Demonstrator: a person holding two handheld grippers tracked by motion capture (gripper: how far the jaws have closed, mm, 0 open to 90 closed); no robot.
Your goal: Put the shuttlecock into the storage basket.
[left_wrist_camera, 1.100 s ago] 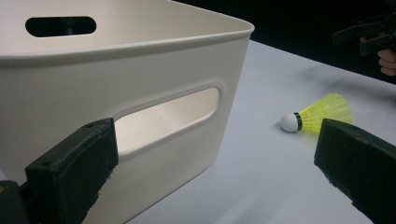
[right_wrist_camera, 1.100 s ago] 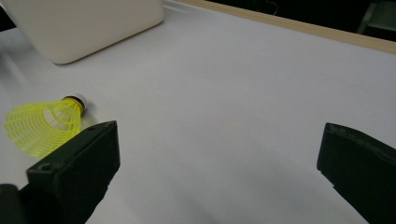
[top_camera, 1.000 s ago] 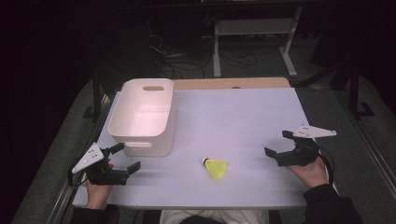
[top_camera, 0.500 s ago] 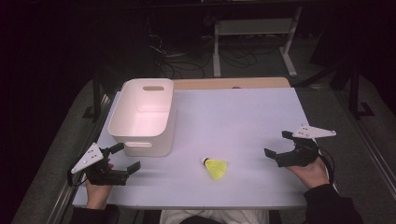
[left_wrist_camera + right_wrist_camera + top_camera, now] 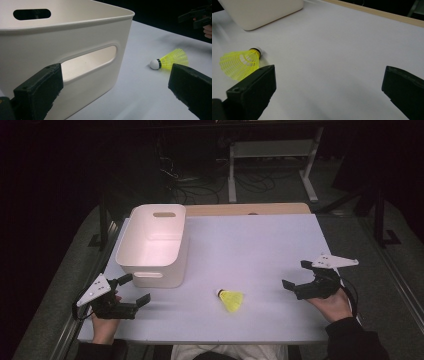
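A yellow shuttlecock (image 5: 231,300) with a white cork tip lies on its side near the front middle of the white table (image 5: 250,245). It also shows in the left gripper view as the shuttlecock (image 5: 170,60) and in the right gripper view as the shuttlecock (image 5: 240,63). A white plastic bin (image 5: 152,245) with handle slots stands at the left, empty. My left gripper (image 5: 134,290) is open just in front of the bin (image 5: 65,50), nothing between its jaws. My right gripper (image 5: 297,276) is open at the right, apart from the shuttlecock.
A wooden strip (image 5: 250,209) runs along the table's far edge. Beyond it, on the dark floor, stand a metal frame (image 5: 272,160) and cables. The bin's base (image 5: 262,12) shows at the top left of the right gripper view.
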